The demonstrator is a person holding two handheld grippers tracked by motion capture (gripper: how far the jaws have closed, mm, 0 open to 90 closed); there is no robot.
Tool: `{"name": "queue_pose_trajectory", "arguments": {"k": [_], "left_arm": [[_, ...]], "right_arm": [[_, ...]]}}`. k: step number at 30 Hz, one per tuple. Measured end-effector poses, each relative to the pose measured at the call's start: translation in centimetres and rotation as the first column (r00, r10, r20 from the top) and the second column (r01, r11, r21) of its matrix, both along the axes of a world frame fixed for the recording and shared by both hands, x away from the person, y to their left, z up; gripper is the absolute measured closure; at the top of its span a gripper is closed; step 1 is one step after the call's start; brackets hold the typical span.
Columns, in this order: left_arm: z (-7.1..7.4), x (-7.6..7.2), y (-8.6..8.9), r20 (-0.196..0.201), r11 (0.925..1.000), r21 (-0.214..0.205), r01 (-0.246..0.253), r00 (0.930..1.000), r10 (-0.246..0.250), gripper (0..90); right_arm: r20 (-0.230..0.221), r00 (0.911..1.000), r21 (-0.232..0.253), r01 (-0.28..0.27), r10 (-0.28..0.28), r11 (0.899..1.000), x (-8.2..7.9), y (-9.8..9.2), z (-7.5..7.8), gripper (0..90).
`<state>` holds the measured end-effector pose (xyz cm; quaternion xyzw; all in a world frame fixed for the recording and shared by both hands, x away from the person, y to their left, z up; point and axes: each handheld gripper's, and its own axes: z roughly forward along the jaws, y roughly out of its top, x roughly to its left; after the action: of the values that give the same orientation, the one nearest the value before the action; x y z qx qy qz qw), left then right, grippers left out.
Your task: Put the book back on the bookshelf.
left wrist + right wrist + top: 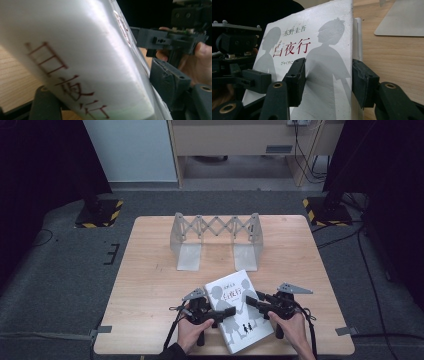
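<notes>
Near the desk's (150, 270) front edge, the left gripper (226, 312) pinches the white paperback book's (240, 312) spine side. Its jaws have just been closing. The right gripper (252, 302) clamps the book's opposite edge, jaws likewise just narrowed. An expanding metal bookend rack (216, 240) stands toward the back edge.

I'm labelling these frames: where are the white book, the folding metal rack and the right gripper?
white book (235, 297), high view, on its front cover.
folding metal rack (216, 227), high view, on its lattice.
right gripper (252, 302), high view, between its jaw tips.
</notes>
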<state>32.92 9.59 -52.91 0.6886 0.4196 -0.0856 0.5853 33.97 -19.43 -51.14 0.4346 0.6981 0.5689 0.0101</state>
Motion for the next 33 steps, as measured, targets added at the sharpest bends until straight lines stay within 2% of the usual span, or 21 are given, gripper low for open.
{"name": "queue_pose_trajectory", "arguments": {"k": [4,7,13,16,19,24,30,33], "left_arm": [[0.4,0.1,0.2,-0.008,0.9982,-0.061,-0.002,1.0,0.001,36.9],[0.8,0.1,0.1,0.007,0.9986,-0.053,0.003,1.0,-0.003,38.5],[0.9,0.2,0.1,-0.013,0.9989,-0.047,0.0,0.9999,-0.001,38.7],[0.8,0.3,-0.2,-0.011,0.9994,-0.018,-0.029,0.9995,0.029,34.3],[0.6,0.4,-0.2,-0.013,0.9988,-0.03,-0.038,0.9992,0.038,33.7],[0.4,0.6,-0.5,-0.001,0.9979,-0.017,-0.063,0.998,0.063,30.2],[0.0,0.9,-0.5,-0.021,0.9955,-0.04,-0.086,0.9961,0.085,27.6],[-0.2,1.0,-0.3,-0.034,0.9921,-0.078,-0.098,0.9948,0.096,31.5]], "right_arm": [[-0.01,0.9999,0.025,-0.004,0.005,1.0,0.1,-0.5,0.2,49.7],[-0.002,1.0,0.046,-0.004,0.004,0.999,0.1,-1.0,0.3,52.2],[0.004,1.0,0.046,0.008,-0.008,0.999,0.0,-1.0,0.3,53.5],[0.013,0.9998,0.041,0.017,-0.017,0.999,-0.2,-0.7,0.4,55.8],[0.016,0.9996,0.03,0.022,-0.022,0.999,-0.2,-0.5,0.4,55.9],[0.013,0.9992,0.035,0.036,-0.036,0.999,-0.3,-0.5,0.3,56.2],[0.017,0.9989,0.028,0.043,-0.043,0.999,-0.3,-0.4,0.1,57.0],[0.009,0.9988,0.035,0.048,-0.048,0.998,-0.2,-0.4,0.0,57.1]]}}
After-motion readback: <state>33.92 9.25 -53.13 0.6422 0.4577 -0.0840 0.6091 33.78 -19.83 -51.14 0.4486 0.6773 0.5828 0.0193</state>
